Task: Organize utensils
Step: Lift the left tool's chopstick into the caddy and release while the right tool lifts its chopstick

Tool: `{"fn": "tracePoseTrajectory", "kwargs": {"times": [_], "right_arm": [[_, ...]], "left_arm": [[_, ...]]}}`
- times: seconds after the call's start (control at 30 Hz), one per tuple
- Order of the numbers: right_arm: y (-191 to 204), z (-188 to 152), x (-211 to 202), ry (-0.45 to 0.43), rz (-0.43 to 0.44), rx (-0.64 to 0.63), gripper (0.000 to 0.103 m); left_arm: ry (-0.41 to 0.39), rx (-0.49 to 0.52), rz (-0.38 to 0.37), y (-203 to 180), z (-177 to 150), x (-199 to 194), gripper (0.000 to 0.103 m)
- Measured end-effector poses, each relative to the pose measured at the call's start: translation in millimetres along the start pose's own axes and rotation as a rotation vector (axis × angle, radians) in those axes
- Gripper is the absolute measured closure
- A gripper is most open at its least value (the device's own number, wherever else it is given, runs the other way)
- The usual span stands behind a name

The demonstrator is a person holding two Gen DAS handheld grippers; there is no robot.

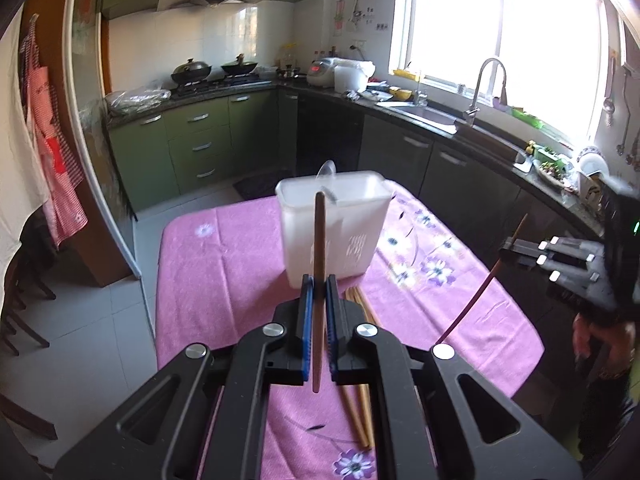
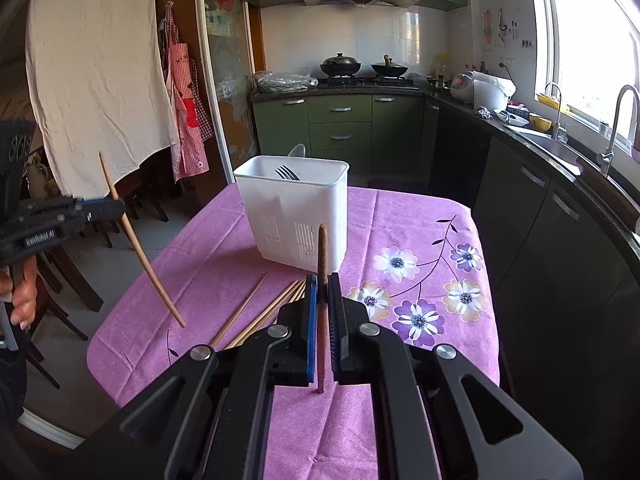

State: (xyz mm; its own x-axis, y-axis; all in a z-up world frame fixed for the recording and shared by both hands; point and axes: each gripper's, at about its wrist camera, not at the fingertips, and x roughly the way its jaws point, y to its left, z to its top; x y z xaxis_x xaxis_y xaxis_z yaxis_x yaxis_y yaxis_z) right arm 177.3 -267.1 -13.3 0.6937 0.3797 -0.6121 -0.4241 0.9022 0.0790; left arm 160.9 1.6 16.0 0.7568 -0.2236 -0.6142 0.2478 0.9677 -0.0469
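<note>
The left gripper (image 1: 319, 286) is clamped on a brown chopstick (image 1: 319, 280), which stands nearly upright between the blue pads (image 1: 306, 312). This gripper tilts down toward the table and points at the white utensil holder (image 1: 332, 232) on the purple flowered cloth (image 1: 224, 264). The right gripper (image 2: 322, 284) likewise pinches a chopstick (image 2: 322, 256) upright, angled down, with the holder just ahead. A fork (image 2: 288, 173) and a spoon (image 2: 298, 151) stand inside it. Loose chopsticks (image 2: 256, 316) lie on the cloth near the holder. A hand (image 2: 18, 292) grips the left tool's handle.
</note>
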Motion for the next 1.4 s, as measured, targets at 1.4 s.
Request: {"fn": "tracePoseTrajectory", "kwargs": {"times": [1.4], "right_arm": [[-9.0,74.0,-23.0,-0.138,0.119,0.003,0.097]], "left_arm": [[-0.193,-0.066,0.054,8.2,90.4,26.1,0.061]]}}
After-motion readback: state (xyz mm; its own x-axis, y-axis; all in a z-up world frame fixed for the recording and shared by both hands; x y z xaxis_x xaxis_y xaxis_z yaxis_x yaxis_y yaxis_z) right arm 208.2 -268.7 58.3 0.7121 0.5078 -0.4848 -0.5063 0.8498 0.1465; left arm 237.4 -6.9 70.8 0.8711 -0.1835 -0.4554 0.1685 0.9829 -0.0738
